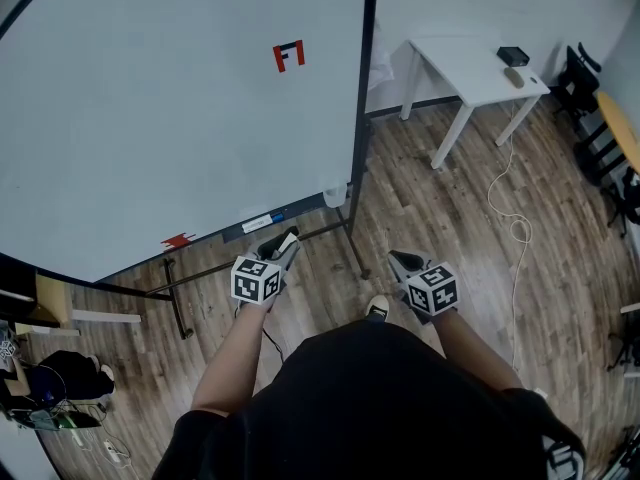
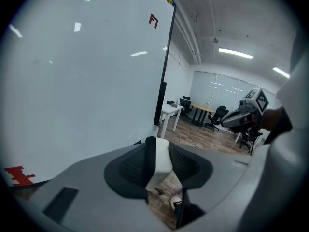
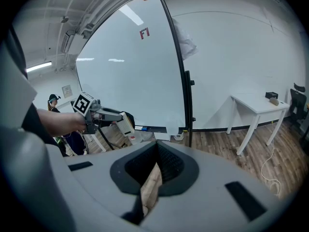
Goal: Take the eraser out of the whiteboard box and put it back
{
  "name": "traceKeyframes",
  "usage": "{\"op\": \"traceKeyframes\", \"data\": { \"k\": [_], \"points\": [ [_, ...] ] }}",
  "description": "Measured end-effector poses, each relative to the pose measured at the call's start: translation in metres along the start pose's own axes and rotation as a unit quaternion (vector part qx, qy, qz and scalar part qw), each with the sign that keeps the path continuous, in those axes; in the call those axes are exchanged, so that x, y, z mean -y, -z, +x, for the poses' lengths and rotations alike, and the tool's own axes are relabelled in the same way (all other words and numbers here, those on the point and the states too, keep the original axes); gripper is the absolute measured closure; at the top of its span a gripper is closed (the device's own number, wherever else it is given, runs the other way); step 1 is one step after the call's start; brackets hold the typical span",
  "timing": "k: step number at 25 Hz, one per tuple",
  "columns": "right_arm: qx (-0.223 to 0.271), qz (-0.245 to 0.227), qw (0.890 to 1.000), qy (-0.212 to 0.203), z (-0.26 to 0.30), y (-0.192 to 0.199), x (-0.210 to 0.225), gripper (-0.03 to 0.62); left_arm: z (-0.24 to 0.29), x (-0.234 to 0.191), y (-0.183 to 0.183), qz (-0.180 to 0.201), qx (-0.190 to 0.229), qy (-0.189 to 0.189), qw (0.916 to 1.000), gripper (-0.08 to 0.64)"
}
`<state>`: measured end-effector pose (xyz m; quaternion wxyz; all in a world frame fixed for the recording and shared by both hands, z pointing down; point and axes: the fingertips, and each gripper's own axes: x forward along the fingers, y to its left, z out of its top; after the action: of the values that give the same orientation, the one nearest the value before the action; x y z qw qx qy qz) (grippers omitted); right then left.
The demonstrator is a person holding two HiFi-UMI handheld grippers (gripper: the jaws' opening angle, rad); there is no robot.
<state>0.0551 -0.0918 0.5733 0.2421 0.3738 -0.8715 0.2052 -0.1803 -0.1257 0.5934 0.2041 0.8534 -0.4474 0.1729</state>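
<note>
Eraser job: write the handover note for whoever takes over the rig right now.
Left hand-held gripper: shut on the eraser, held in the air near the whiteboard box, not in it.
Right hand-held gripper: shut, empty, off to the side.
Done: eraser is out of the box.
Left: set it back in the box on the lower edge of the whiteboard, then release.
</note>
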Motion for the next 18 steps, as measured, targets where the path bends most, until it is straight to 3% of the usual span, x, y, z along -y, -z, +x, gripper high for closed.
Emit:
{"op": "traceKeyframes", "data": {
  "k": [18],
  "points": [
    [-0.008,0.008,1.0,-0.008,0.014,0.0,0.029,0.598,0.048,0.005,-0.038,0.005,0.013,0.009,0.9999,0.408]
  ]
}}
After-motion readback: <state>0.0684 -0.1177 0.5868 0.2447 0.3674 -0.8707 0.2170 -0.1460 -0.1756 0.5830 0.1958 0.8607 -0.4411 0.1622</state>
